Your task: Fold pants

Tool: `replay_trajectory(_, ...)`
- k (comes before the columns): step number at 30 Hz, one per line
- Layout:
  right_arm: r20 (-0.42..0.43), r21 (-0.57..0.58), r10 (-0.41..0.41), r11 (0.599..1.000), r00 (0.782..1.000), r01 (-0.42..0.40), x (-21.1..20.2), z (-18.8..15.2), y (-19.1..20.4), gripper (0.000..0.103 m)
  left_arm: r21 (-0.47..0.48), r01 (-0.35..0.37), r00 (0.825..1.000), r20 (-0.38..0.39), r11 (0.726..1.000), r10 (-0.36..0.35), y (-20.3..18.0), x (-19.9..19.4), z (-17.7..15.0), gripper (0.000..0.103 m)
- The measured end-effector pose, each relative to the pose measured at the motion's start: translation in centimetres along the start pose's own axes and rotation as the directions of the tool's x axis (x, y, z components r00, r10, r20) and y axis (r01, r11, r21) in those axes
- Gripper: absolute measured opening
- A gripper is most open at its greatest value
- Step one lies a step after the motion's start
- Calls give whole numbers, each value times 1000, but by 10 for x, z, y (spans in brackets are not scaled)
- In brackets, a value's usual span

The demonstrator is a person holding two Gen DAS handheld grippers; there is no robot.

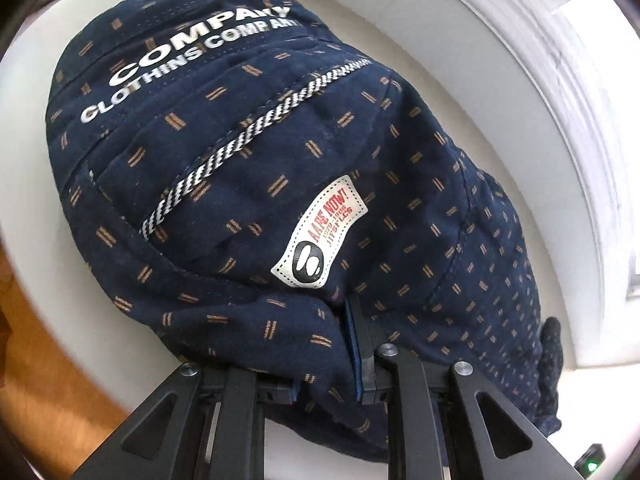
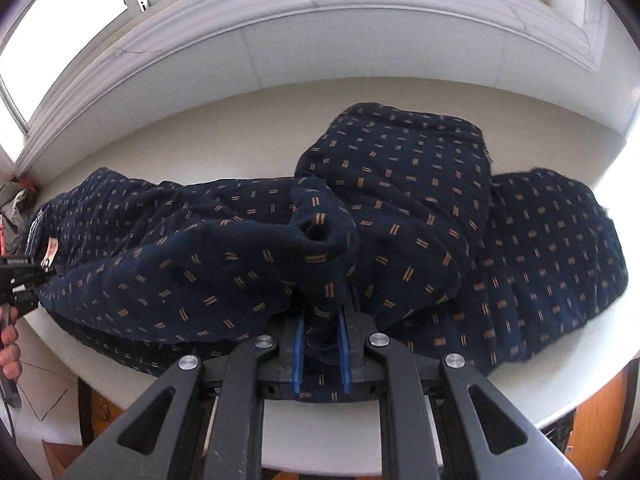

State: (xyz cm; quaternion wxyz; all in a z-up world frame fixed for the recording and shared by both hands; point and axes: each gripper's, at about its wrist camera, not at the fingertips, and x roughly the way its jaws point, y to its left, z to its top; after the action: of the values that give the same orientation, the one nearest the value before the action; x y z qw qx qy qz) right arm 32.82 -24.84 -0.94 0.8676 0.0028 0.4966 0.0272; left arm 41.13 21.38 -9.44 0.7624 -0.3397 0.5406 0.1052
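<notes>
Navy pants with small orange dashes lie on a white table. In the left wrist view I see the waist end, with white lettering, a striped drawstring and a white label. My left gripper is among the cloth at the waist edge; one finger is hidden under fabric. In the right wrist view the pants lie bunched across the table, legs to the right. My right gripper is shut on a fold of the leg cloth between its blue pads. The left gripper also shows at the far left.
A white window sill and frame run along the table's far side. Orange wooden floor lies below the table's near edge. A hand holds the left gripper's handle at the left edge of the right wrist view.
</notes>
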Motion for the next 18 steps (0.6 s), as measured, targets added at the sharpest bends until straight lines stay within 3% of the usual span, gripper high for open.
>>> replay_trajectory(1, 1, 0, -1, 1000, 1000, 1, 2, 4, 1, 10, 6, 6, 1000, -4, 1000, -6, -9, 9, 22, 18)
replay_trajectory(5, -54, 7, 18, 1000, 998, -18, -3, 15, 5, 12, 43, 1, 1000, -30, 999, 0, -31, 29, 55, 18)
replay_trajectory(7, -81, 22, 43, 999, 996, -42, -21, 13, -2, 17, 61, 26, 999, -33, 998, -24, -35, 35, 71, 19)
replay_trajectory(8, -99, 49, 55, 998, 994, -50, -34, 13, -8, 23, 63, 45, 999, -31, 997, -43, -32, 35, 63, 19)
replay_trajectory(11, -119, 90, 18, 996, 993, -7, -59, 18, -18, 43, 46, 117, 992, -54, 992, -115, -14, 30, 66, 20)
replay_trajectory(14, -148, 96, -64, 992, 987, 79, -66, 33, -28, 43, 19, 158, 983, -100, 987, -155, -11, 34, 88, 23)
replay_trajectory(17, -165, 108, -110, 986, 980, 129, -71, 57, -31, 43, 15, 143, 985, -103, 990, -140, -8, 22, 102, 26)
replay_trajectory(18, -167, 118, -123, 983, 978, 143, -73, 63, -31, 43, 27, 129, 987, -96, 991, -126, -18, 23, 112, 33)
